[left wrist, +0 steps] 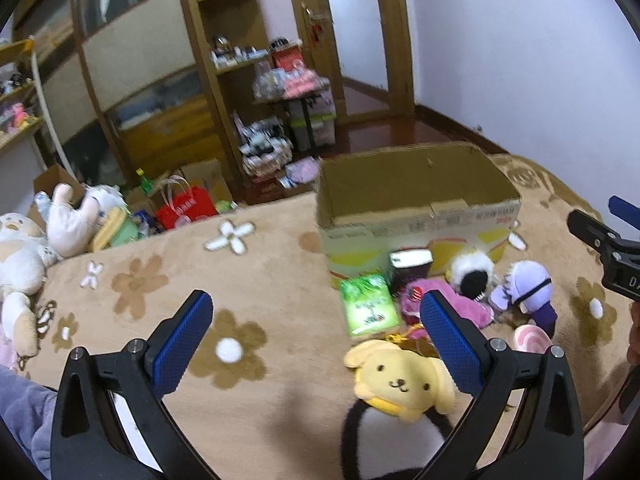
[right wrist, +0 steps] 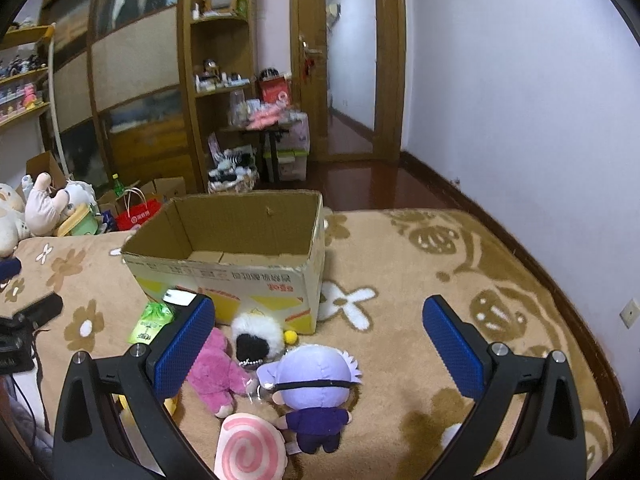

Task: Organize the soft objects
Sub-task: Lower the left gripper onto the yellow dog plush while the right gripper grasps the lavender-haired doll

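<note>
Both claws are wide open and hold nothing. The left claw [left wrist: 316, 332] hangs over the flowery blanket [left wrist: 260, 280], with a yellow puppy toy [left wrist: 400, 380] just beside its right finger. The right claw [right wrist: 320, 344] hangs over a doll with pale purple hair [right wrist: 316, 380], which lies face down between its two fingers.

The soft toys sit in a little pile in front of the cardboard box [right wrist: 240, 272]. The box is open at the top. A pink plush toy [right wrist: 216, 376] lies beside the purple-haired doll, and a fluffy black and white toy [right wrist: 256, 338] is just next to the box. A round pink swirl toy [right wrist: 248, 448] touches the doll's feet.

Only the left view shows the whole yellow puppy and the black band [left wrist: 352, 428] it is fixed to. In the right view the puppy is almost all hidden behind the left finger. Only the right view looks down into the box, where just the cardboard floor shows. The left view also shows the right claw at its right edge, but it is cut off there.

A green packet [left wrist: 368, 304] lies flat by the box. A dark little box [left wrist: 408, 268] stands behind it, and it is too blurry to read. Big cream plush toys [left wrist: 24, 264] lie at the far left, partly cut off.
</note>
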The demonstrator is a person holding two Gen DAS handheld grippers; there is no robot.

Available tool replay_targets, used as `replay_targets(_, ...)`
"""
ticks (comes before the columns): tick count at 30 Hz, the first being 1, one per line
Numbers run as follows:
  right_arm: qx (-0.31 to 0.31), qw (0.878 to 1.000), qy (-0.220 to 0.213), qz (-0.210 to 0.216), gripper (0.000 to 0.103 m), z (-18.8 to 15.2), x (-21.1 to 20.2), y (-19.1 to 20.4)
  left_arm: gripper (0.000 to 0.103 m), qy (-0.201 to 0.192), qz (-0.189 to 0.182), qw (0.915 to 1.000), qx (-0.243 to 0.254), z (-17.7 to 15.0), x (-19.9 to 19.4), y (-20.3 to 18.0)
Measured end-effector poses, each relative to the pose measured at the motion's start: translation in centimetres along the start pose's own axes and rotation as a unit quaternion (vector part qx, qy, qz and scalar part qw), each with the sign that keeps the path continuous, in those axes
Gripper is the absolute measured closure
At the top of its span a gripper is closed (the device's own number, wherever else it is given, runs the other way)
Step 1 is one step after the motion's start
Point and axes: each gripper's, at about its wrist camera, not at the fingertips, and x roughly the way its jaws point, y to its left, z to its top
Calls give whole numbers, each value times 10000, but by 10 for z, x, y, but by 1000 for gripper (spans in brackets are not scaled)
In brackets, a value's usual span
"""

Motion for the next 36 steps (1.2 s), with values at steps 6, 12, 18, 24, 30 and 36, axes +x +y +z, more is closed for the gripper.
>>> replay_targets(6, 235, 9977, 624, 140, 0, -6, 30, -10, 1, 641, -374, 9972, 36, -4, 34, -18)
replay_targets(12, 435, 9896, 1328, 328, 0, -21, 67, -9, 1, 1275, -606, 9898, 166, -17, 65, -32)
replay_targets(18, 354, 9788, 1987, 336, 6, -37, 98, -5, 1, 1773, -790, 9801, 428, -31, 88, -50)
replay_targets(24, 190, 9690, 2462, 125, 33, -53, 119, -2, 1, 2202, -797, 9688, 807, -46, 109, -72)
replay_targets(30, -3, 9669, 2549, 65, 36, -56, 122, -1, 17, 2335, -1029, 9636, 797, -51, 113, -77)
replay_targets(36, -126, 9676, 2522, 51, 39, -55, 119, 4, 22, 2384, -1183, 9627, 488, -49, 112, -70)
